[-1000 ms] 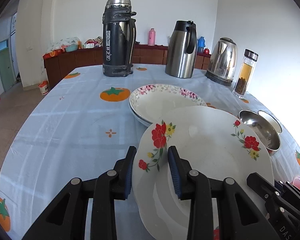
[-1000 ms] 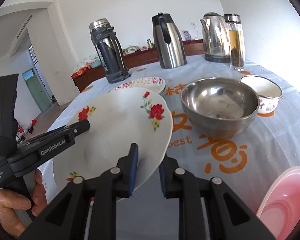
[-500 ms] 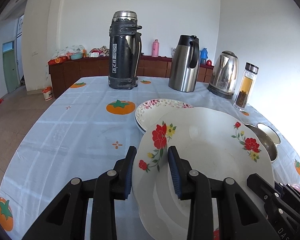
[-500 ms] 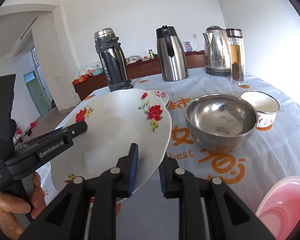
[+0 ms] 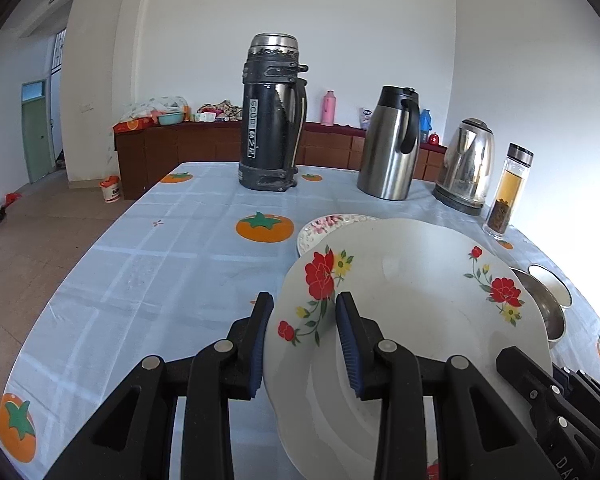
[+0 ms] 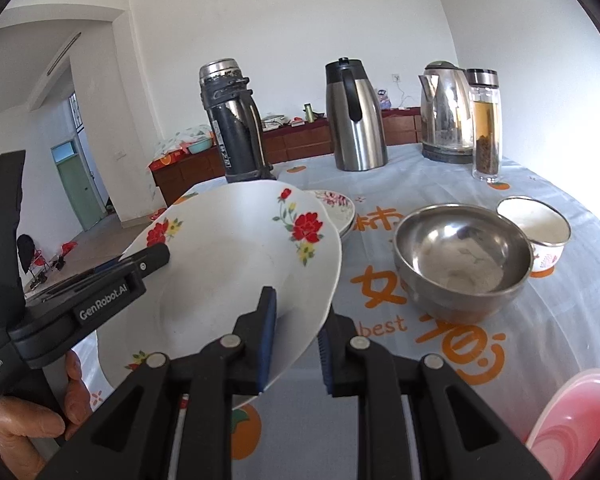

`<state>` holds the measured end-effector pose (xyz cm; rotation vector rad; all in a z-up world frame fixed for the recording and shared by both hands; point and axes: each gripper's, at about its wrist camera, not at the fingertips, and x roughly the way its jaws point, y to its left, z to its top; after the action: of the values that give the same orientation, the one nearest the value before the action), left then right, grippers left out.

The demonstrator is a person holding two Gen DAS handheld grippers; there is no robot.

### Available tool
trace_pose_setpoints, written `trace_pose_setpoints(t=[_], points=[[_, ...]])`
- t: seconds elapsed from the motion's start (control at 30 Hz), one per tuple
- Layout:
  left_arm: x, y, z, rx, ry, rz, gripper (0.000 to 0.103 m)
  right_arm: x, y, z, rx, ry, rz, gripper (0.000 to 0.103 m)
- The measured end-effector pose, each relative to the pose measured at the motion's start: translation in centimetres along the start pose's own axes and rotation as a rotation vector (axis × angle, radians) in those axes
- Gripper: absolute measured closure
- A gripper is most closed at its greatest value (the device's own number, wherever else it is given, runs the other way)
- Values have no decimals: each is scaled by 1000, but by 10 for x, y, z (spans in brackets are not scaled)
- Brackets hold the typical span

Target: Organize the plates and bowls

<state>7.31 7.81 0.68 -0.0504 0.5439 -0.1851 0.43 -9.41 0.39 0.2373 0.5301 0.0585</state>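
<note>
Now, as I read it from my end, claw outward:

Left claw (image 5: 304, 332): I have it clamped on the near-left rim of the red-flower plate (image 5: 400, 300), one pad under the rim and one over the face.

Right claw (image 6: 296, 332): mine too, closed on the opposite rim of that plate, pads pinching the edge.

Plate position: it hangs between my two claws, above the tabletop (image 5: 160, 264), tilted, its far edge overlapping the pink-rimmed plates (image 5: 324, 224) in the left view.

Step in hand: I judge this is the carry, bringing the flowered plate over the stack of plates so like goes with like.

Next move: I think both claws must travel together toward the stack, level the plate, lower it until it seats, then let go one side at a time; uneven motion would twist the rim out of a pad.

Bowls: the steel bowl (image 6: 464, 256) sits on the tabletop to the right of the plate, with the small enamel bowl (image 6: 534, 228) just beside it, both untouched.

Nearby: a pink basin (image 6: 576, 416) shows at the near right edge.

Far side: the dark flask (image 5: 274, 116), steel jug (image 5: 390, 144), kettle (image 5: 466, 164) and tea bottle (image 5: 508, 192) stand well behind the stack.

In the way: nothing between plate and stack that I can see; the steel bowl is near the plate's right edge, so I would avoid swinging that way.
</note>
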Motion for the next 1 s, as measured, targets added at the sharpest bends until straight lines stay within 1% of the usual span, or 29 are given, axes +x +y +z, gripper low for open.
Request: trace_pose_setpoints(t=[0.27, 0.37, 0.6, 0.8, 1.0], points=[[3, 6, 6, -27, 4, 14, 68, 7, 5, 13, -6, -14, 14, 83], [5, 5, 8, -19, -1, 31, 68, 12, 5, 17, -2, -16, 18, 83], [18, 6, 16, -30, 15, 43, 68, 23, 3, 25, 20, -14, 20, 83], [29, 4, 25, -22, 2, 41, 68, 36, 0, 29, 45, 0, 14, 83], [39, -1, 37, -2, -25, 48, 68, 43, -4, 42, 77, -21, 0, 83]])
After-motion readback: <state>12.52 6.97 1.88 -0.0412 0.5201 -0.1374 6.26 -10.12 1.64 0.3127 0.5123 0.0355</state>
